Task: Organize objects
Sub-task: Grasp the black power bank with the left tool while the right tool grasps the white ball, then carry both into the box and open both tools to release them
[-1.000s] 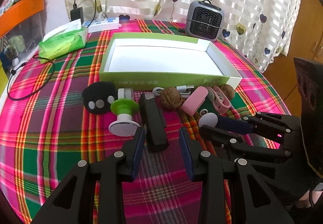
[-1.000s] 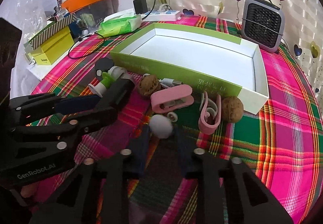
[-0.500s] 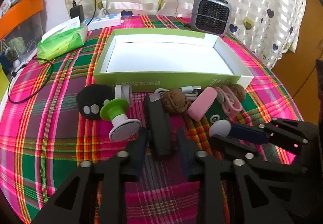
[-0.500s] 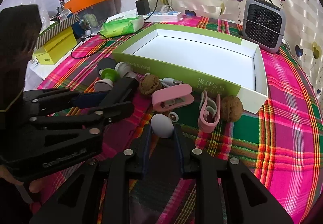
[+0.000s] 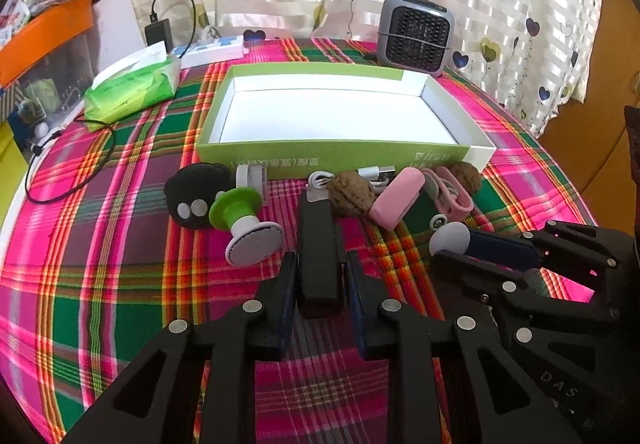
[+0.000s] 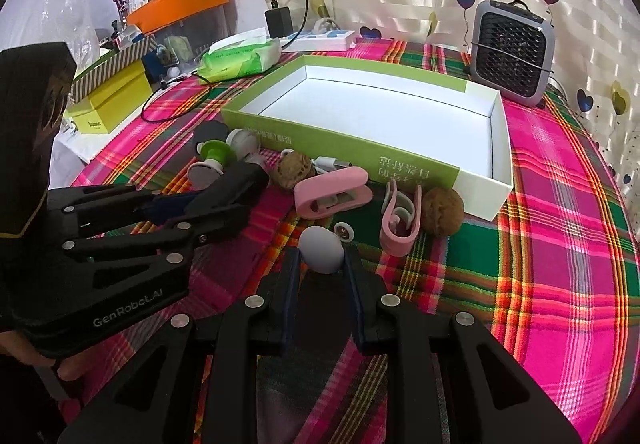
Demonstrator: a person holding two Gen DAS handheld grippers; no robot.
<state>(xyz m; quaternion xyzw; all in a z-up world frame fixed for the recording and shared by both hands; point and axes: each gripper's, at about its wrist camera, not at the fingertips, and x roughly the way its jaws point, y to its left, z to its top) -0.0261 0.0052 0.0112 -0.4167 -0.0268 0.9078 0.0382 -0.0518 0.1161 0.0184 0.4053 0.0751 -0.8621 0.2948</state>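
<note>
The left gripper (image 5: 318, 276) has dropped lower, its fingers closing around the black bar (image 5: 318, 244), while the right gripper (image 6: 320, 272) stays clamped on the grey egg (image 6: 322, 250), both bound for the empty box (image 5: 340, 111).

woven plaid cloth (image 5: 120, 284) under a smooth paperboard box (image 5: 340, 155), wrinkled walnuts (image 5: 351, 195), matt black bar (image 5: 319, 244).

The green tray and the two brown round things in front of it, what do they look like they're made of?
Green tray: likely cardboard, matte; thin folded walls, white inside, printed characters on its green front.
Brown round things: probably real walnuts; dull, wrinkled, ridged shells, though they could be imitations.
</note>
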